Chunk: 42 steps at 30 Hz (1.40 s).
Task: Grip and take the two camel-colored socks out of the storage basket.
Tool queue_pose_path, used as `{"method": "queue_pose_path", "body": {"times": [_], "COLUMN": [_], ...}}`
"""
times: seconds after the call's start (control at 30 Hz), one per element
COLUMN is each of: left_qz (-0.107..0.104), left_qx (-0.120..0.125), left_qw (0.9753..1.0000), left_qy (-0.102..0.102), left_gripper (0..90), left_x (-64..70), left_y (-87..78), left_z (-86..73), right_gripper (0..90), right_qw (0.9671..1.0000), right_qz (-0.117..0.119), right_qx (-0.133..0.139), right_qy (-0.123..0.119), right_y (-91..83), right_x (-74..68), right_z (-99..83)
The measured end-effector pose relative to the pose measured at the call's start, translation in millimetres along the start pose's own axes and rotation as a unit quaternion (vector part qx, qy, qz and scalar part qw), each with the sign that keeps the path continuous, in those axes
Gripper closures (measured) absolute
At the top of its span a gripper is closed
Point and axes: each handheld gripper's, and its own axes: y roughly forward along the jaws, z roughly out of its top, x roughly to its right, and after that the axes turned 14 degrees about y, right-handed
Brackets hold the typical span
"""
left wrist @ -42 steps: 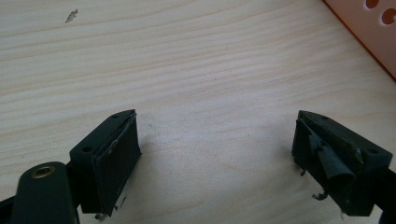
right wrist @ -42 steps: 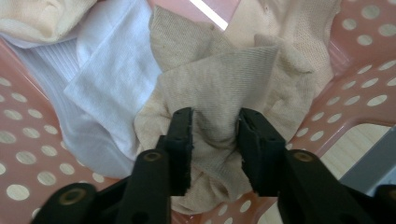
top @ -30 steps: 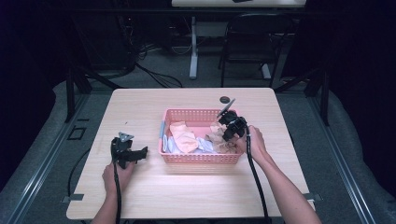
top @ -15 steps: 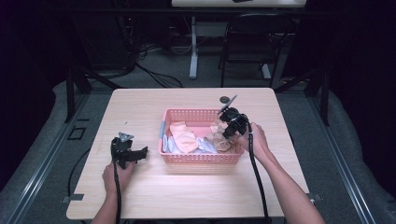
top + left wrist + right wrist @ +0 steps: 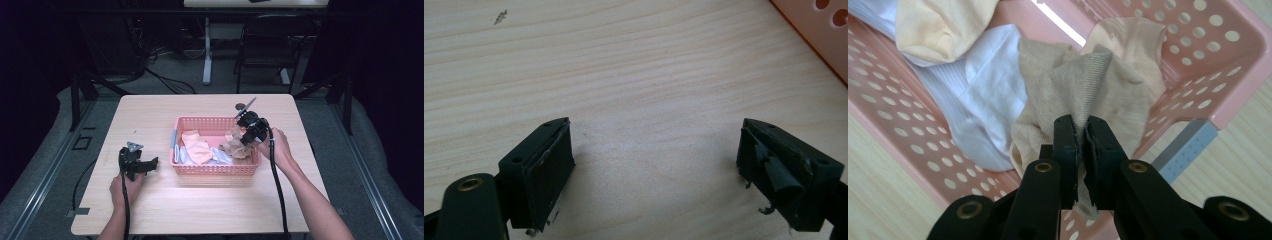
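left gripper [image 5: 134,163] lay low on the desk [image 5: 150,115], fingers [image 5: 541,170] spread wide, just left of the basket | pink perforated basket [image 5: 216,169] mid-desk held a peach cloth [image 5: 196,146], a white cloth [image 5: 218,155], a beige cloth [image 5: 235,148] | right gripper [image 5: 1081,145] tilted down into the basket's right end, fingers pinched on the beige cloth

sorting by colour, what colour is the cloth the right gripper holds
Beige cloth, clearest in the right gripper view.

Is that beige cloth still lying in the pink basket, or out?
Partly lifted: the right gripper pinches a fold of the beige cloth, whose rest lies bunched in the basket.
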Motion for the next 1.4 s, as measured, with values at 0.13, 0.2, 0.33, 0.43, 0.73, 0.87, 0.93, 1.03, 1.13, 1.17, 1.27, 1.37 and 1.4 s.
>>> {"method": "queue_pose_path", "body": {"times": [0.13,0.2,0.33,0.43,0.73,0.87,0.93,1.03,1.13,1.17,1.27,1.37,1.4], "left_qz": [0.000,0.000,0.000,0.000,0.000,0.000,0.000,0.000,0.000,0.000,0.000,0.000,0.000], "left_qx": [0.000,0.000,0.000,0.000,0.000,0.000,0.000,0.000,0.000,0.000,0.000,0.000,0.000], "left_qw": [1.0000,1.0000,1.0000,1.0000,1.0000,1.0000,1.0000,1.0000,1.0000,1.0000,1.0000,1.0000,1.0000], "left_qy": [0.000,0.000,0.000,0.000,0.000,0.000,0.000,0.000,0.000,0.000,0.000,0.000,0.000], "left_gripper": [14.5,14.5,14.5,14.6,14.5,14.6,14.6,14.5,14.6,14.5,14.6,14.6,14.6], "left_x": [-0.1,0.0,0.0,0.0,0.0,0.0,0.0,0.0,0.0,0.0,0.0,0.0,0.0], "left_y": [0.0,0.0,0.0,0.0,0.0,0.0,0.0,0.0,0.0,0.0,0.0,-0.1,0.0], "left_z": [0.0,0.0,0.0,0.0,0.0,0.0,0.0,0.0,0.0,0.0,0.0,0.0,0.0], "right_gripper": [84.3,84.3,84.3,84.2,84.1,84.2,84.2,84.2,84.2,84.2,84.2,84.2,84.2], "right_qw": [1.0000,1.0000,0.9999,0.9999,0.9998,0.9996,0.9996,0.9994,0.9993,0.9993,0.9992,0.9990,0.9990], "right_qz": [-0.001,-0.005,-0.006,-0.005,-0.014,-0.017,-0.016,-0.023,-0.028,-0.027,-0.034,-0.042,-0.042], "right_qx": [0.004,0.005,0.008,0.008,0.011,0.018,0.022,0.023,0.022,0.025,0.018,0.015,0.015], "right_qy": [-0.002,-0.005,-0.007,-0.008,-0.013,-0.010,-0.010,-0.012,-0.011,-0.007,-0.009,-0.005,-0.005], "right_y": [-7.9,-16.2,-23.7,-31.2,-50.2,-61.0,-66.1,-74.4,-81.3,-82.4,-87.6,-92.6,-92.6], "right_x": [1.2,1.5,1.6,2.7,5.2,8.9,10.5,12.5,14.2,14.7,17.7,23.2,23.2], "right_z": [0.9,1.7,2.2,3.2,4.2,4.6,4.6,4.5,3.6,2.7,1.8,-1.0,-1.0]}}
